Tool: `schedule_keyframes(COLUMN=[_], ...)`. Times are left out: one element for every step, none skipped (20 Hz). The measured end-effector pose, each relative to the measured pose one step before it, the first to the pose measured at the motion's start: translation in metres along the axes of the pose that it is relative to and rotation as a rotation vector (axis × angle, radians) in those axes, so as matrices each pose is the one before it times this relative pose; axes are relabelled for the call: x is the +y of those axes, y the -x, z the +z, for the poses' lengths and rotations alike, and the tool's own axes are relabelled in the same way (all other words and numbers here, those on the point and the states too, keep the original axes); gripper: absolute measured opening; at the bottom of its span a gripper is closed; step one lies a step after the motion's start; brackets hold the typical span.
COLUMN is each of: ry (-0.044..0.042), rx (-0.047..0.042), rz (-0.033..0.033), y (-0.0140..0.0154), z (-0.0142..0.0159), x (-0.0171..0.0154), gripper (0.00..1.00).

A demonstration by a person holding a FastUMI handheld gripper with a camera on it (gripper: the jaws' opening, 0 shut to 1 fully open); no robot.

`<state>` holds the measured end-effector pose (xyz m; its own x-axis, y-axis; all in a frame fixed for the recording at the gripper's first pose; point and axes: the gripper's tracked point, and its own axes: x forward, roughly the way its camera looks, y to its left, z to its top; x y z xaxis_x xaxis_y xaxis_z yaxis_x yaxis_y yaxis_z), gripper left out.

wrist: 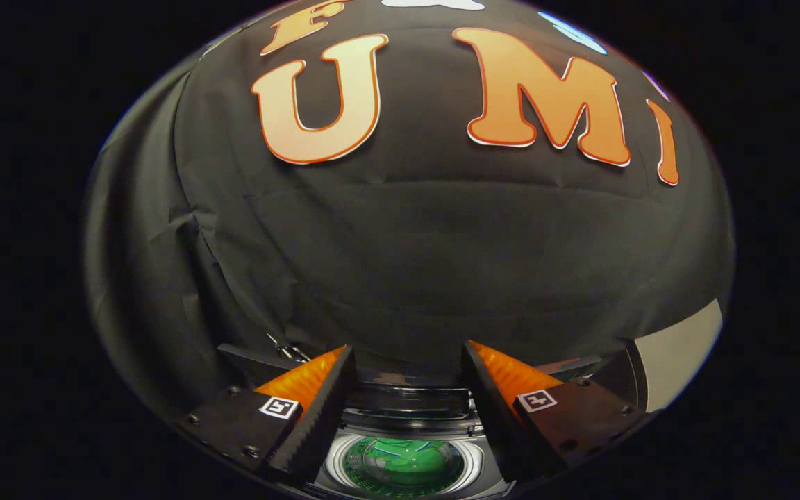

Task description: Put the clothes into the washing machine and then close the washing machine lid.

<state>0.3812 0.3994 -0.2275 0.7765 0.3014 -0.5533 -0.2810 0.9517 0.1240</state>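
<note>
- Black cloth booth wall (407, 250) rises as the backdrop beyond everything else.
- Nearest, the hand-held gripper (407, 378) has its fingers (317, 410) spread wide apart, gripping nothing.
- Between and below them sits the top-loading washing machine with a round silver-rimmed drum opening (407, 444).
- Green clothes (403, 464) lie inside that drum.
- Past the right finger, a pale panel (678, 347) shows.
</note>
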Motion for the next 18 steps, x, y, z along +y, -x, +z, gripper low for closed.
schedule_keyframes(ry=[-0.00622,0.00238,-0.00635,-0.01746,-0.00305,0.00138,-0.00125,0.00177,-0.00111,0.00215,0.00045,0.00233,0.00111,-0.00033,0.00068,-0.00348,0.00107,0.00323], rx=[-0.00997,0.00000,0.01671,-0.01182,0.00432,0.00443,-0.00054,0.00448,-0.00245,0.00021,0.00016,-0.00232,-0.00229,-0.00468,-0.00143,-0.00169,-0.00156,-0.00076], rz=[-0.00578,-0.01012,-0.00050,-0.00257,-0.00596,-0.00433,-0.00779,-0.00718,-0.01057,-0.00699,-0.00677,-0.00594,-0.00296,-0.00150,-0.00013,-0.00092,-0.00029,-0.00004], y=[-0.00088,-0.00226,0.00102,-0.00005,-0.00106,0.00145,-0.00057,0.00189,0.00123,0.00331,0.00025,0.00289,0.00199,0.00578,0.00324,0.00583,0.00399,0.00234], z=[0.00300,-0.00008,-0.00363,0.00209,0.00074,-0.00189,-0.00035,-0.00103,0.00047,-0.00232,-0.00098,-0.00163,-0.00083,-0.00162,-0.00222,-0.00372,-0.00315,-0.00267], x=[0.00020,-0.00003,-0.00141,-0.00047,-0.00070,-0.00085,-0.00061,-0.00089,0.00017,-0.00008,0.00104,-0.00040,-0.00038,0.00212,0.00121,0.00027,0.00040,0.00083], gripper=[0.99,0.99,0.98,0.99,0.99,0.99,1.00,1.00,1.00,1.00,1.00,1.00,1.00,1.00,1.00,1.00,1.00,0.99])
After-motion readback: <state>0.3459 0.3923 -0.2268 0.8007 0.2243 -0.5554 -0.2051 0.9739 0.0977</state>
